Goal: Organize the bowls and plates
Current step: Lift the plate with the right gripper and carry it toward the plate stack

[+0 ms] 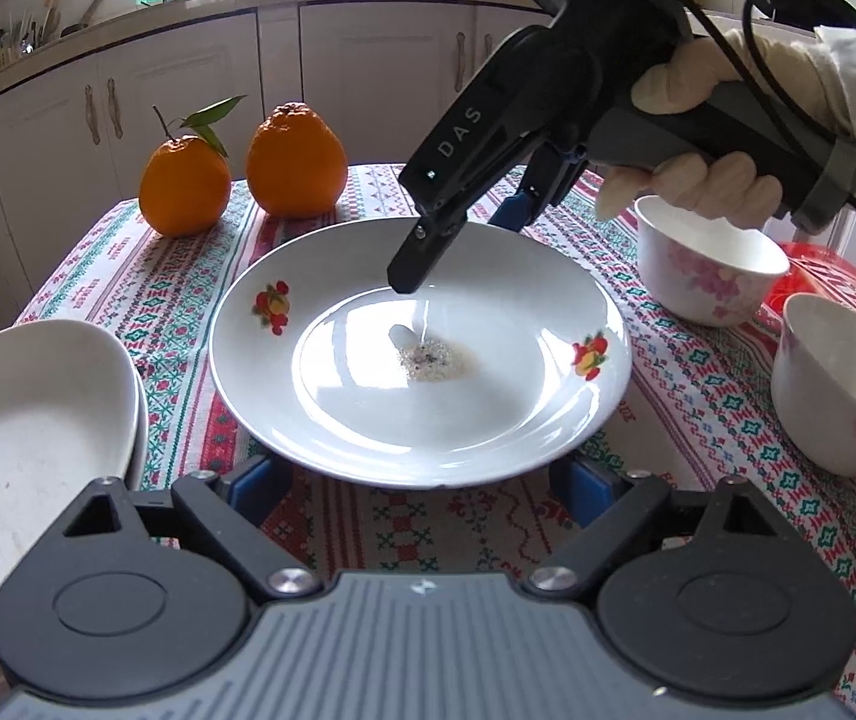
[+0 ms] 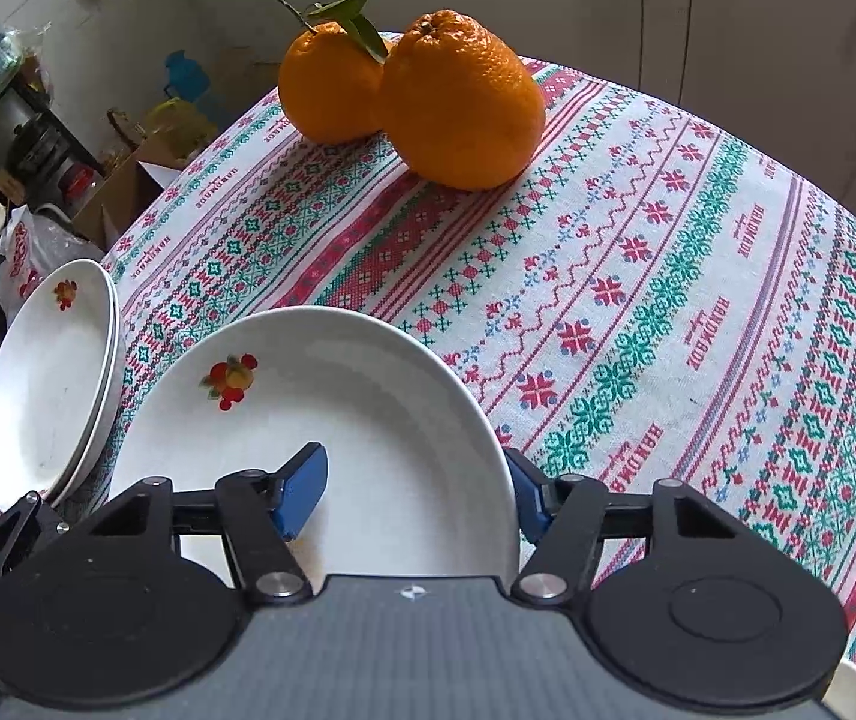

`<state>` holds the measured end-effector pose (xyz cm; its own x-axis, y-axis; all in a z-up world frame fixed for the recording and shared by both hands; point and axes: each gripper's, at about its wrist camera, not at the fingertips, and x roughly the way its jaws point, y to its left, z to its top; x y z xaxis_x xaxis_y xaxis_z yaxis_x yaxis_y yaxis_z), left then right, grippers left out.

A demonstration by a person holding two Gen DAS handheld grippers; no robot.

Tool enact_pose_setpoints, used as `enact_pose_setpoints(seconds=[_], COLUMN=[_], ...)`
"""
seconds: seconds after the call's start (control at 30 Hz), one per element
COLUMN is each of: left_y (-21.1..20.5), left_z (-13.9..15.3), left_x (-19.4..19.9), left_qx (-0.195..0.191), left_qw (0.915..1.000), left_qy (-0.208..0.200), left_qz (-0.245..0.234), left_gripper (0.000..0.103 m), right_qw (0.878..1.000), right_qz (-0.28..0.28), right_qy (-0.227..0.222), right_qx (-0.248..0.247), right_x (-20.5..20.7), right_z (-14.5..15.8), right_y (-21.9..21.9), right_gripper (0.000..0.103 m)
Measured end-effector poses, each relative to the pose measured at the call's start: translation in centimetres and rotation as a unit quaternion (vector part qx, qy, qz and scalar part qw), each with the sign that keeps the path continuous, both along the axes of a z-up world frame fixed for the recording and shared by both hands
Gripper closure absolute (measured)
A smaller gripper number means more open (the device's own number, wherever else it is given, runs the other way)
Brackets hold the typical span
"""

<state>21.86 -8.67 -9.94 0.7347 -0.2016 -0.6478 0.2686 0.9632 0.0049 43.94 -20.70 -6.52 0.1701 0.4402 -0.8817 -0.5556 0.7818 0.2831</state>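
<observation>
Plate (image 1: 422, 354) with crumbs sits mid-worktop (image 2: 667, 300), its far rim pinched by the right gripper (image 2: 416, 495); the left gripper (image 1: 428, 489) stands wide at the near rim, not pressing. Next, likely, it must be lifted level onto the stacked plates (image 1: 32, 420) at left. Two oranges (image 1: 296, 162), bowls (image 1: 703, 264) and kitchen cabinets (image 1: 188, 78) surround it.

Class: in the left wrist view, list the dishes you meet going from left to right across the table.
Stack of plates → large plate with residue → far floral bowl → near floral bowl.
</observation>
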Motion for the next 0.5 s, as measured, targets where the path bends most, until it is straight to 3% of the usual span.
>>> enact_pose_setpoints(seconds=[0.5], left_y=[0.4], left_z=[0.1], left_x=[-0.6], left_qx=[0.008], left_qw=[0.9998], left_qy=[0.005], left_qz=[-0.018], left_gripper=[0.011], right_qw=[1.0], right_qz=[0.021], right_qy=[0.001], right_qx=[-0.004], right_x=[-1.0], right_z=[0.2], right_y=[-0.2], right_gripper=[0.034])
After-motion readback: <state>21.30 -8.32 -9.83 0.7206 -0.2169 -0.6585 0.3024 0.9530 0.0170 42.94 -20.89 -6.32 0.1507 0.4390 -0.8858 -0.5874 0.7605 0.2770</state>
